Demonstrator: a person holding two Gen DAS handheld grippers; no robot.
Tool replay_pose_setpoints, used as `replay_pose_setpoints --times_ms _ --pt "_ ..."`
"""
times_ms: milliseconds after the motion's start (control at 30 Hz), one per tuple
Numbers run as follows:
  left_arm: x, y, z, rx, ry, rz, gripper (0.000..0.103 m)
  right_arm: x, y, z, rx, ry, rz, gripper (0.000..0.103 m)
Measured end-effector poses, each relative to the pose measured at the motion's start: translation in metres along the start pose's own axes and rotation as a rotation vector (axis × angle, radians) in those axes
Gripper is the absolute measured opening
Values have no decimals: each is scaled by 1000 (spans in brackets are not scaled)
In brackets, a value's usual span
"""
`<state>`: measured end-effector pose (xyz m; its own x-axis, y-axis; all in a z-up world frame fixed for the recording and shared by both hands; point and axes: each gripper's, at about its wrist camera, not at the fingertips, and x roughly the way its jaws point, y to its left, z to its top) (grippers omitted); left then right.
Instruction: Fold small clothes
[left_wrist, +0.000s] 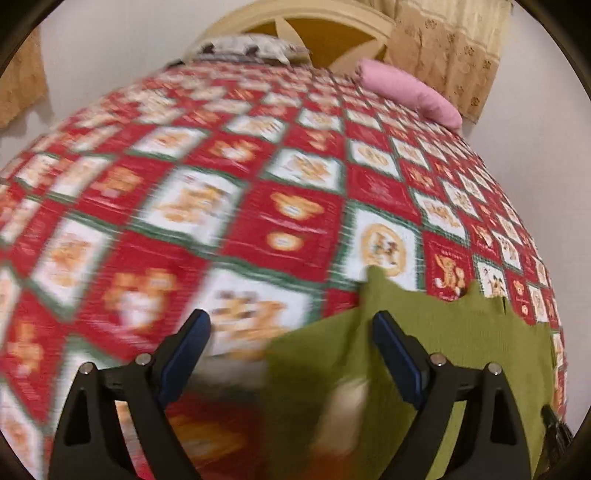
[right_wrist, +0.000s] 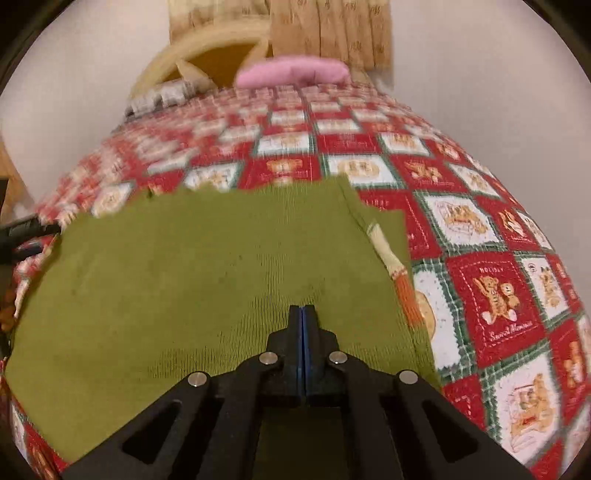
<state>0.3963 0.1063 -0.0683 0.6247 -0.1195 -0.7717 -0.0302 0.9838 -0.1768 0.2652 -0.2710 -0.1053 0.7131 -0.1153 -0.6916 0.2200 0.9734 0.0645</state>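
Keeping the right gripper (right_wrist: 303, 314) pinched flat over the green garment (right_wrist: 207, 280), left gripper (left_wrist: 291, 325) gaping empty, smoothing before creasing.

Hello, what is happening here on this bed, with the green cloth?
A person is folding a small olive-green knit garment on a bed covered by a red-and-white bear-patterned quilt. The right gripper is shut, its tips over the garment; whether it pinches fabric is unclear. The left gripper is open, beside the garment's edge, holding nothing.
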Motion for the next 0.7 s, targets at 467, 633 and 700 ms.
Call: replay_pose_setpoints --times_ms 467,633,700 --pt "-77 4 -103 41 12 -45 92 -2 -5 -3 18 -25 21 0" --pt "-75 8 -131 -53 25 -106 92 -2 -6 -4 19 -26 23 0" --pt "-76 -2 -135 5 -3 -57 92 -2 -6 -4 20 -26 24 0"
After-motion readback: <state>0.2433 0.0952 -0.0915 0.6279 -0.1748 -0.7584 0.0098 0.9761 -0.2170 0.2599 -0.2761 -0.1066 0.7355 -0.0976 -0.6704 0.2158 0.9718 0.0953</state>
